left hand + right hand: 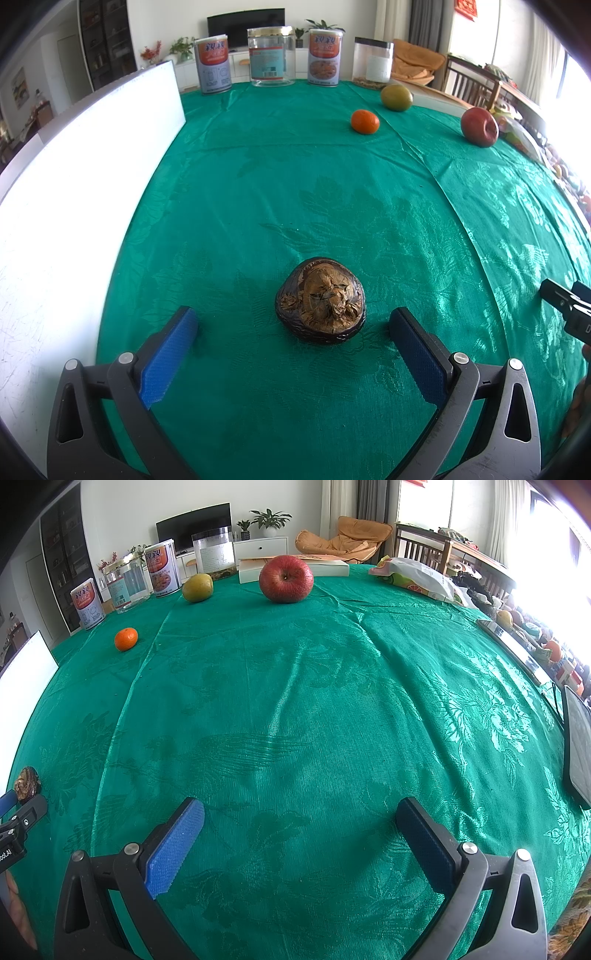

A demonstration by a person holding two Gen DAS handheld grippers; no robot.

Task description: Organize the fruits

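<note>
With the left gripper [293,332] wide around the dark fruit [320,300] at lower centre, advance until the pads flank it, then close gently; right gripper [301,825] wide, empty.

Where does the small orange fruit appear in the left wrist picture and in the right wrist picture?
Left wrist view: the small orange fruit lies far back on the green cloth, right of centre.
Right wrist view: the same fruit lies far back on the left.
Shared landmark: the yellow-green fruit just behind it.
</note>
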